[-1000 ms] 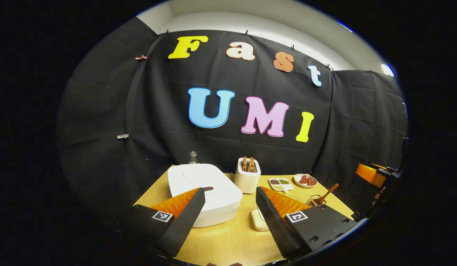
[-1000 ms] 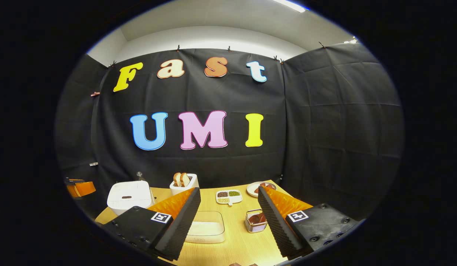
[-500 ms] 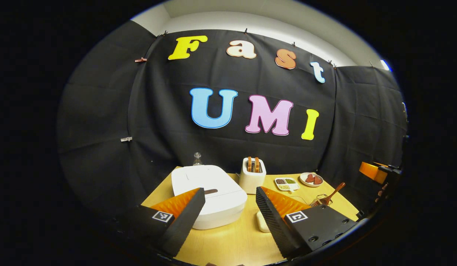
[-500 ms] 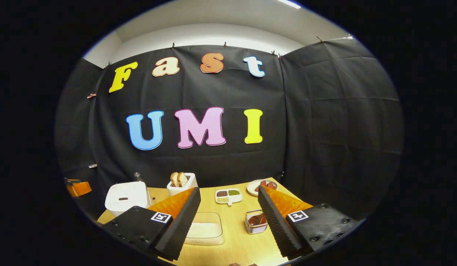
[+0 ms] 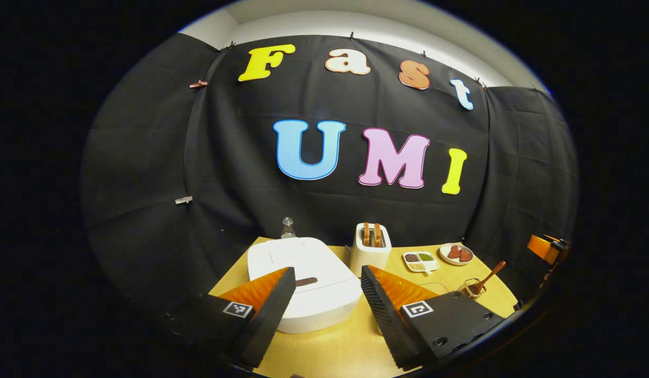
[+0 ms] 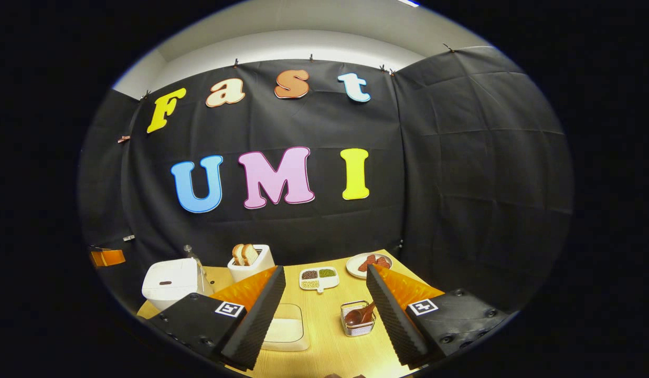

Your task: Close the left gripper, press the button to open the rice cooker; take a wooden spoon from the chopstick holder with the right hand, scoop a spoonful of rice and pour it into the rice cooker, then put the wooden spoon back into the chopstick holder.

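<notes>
A white rice cooker [image 5: 308,286] with its lid down sits on the wooden table [image 5: 334,346], a dark button [image 5: 306,282] on its front edge. My left gripper [image 5: 324,273] hangs open just in front of and above it, the button between the fingertips. In the right gripper view the cooker [image 6: 169,282] is far left. A wire chopstick holder [image 6: 357,318] with a wooden spoon [image 6: 360,314] stands between the fingers of my open right gripper [image 6: 324,273]. The spoon [image 5: 487,279] leans out of the holder [image 5: 472,289] at the right. A clear box of rice [image 6: 283,329] lies by the right gripper's left finger.
A white toaster [image 5: 370,248] with bread stands behind the cooker, a small glass bottle [image 5: 288,229] at the back. A divided dish of grains [image 6: 317,278] and a plate of red slices [image 6: 369,264] lie toward the far right corner. Black cloth walls close the table in.
Both grippers have drifted left and slightly forward. The rice cooker button now lies between the left fingertips, and the chopstick holder has come between the right gripper's fingers. Both stay open.
</notes>
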Motion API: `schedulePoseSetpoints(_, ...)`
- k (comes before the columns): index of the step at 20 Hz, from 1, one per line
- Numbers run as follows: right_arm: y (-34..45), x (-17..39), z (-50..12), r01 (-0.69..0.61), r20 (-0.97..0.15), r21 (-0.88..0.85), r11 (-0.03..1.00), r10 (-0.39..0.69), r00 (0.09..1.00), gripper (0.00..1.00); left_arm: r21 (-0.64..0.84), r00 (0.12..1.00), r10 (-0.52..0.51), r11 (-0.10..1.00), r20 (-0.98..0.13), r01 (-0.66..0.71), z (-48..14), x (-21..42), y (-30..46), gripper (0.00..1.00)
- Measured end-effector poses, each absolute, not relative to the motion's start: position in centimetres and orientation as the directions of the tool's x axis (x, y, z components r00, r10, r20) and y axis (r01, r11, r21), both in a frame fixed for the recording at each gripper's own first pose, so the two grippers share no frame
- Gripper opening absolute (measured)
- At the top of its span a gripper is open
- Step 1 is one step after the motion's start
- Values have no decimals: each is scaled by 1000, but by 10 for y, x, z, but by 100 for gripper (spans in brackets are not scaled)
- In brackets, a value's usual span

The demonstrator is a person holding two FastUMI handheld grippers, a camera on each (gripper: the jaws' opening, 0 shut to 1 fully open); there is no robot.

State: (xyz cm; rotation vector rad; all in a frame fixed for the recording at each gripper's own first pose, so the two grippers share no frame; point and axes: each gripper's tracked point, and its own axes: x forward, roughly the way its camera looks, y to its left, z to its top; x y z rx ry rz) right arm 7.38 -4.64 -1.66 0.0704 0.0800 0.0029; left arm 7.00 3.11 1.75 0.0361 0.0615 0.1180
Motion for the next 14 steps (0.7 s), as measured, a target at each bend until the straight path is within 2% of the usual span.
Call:
schedulePoseSetpoints(2,-54,80,-18,1,-82,70,998,5,997,97,9,988,133,991,-82,-133,18,83,41,78)
schedulePoseSetpoints(5,-64,88,-22,6,-93,68,998,0,996,97,-23,981,143,989,-132,-147,10,100,55,53)
schedulePoseSetpoints(6,-67,90,-24,8,-97,68,998,-1,995,97,-28,978,148,988,-146,-154,8,105,60,49)
schedulePoseSetpoints(8,-72,93,-27,12,-107,68,998,-5,994,98,-41,969,166,983,-183,-176,0,116,71,35)
schedulePoseSetpoints(9,-74,95,-29,15,-112,68,998,-7,994,98,-33,956,192,978,-220,-204,-8,120,78,23)
schedulePoseSetpoints(11,-79,96,-32,21,-117,65,998,-14,993,98,-4,947,215,975,-238,-223,-14,131,88,12)
schedulePoseSetpoints(14,-84,95,-40,32,-141,66,997,-22,990,98,-53,955,141,986,-262,-160,-25,152,82,8)
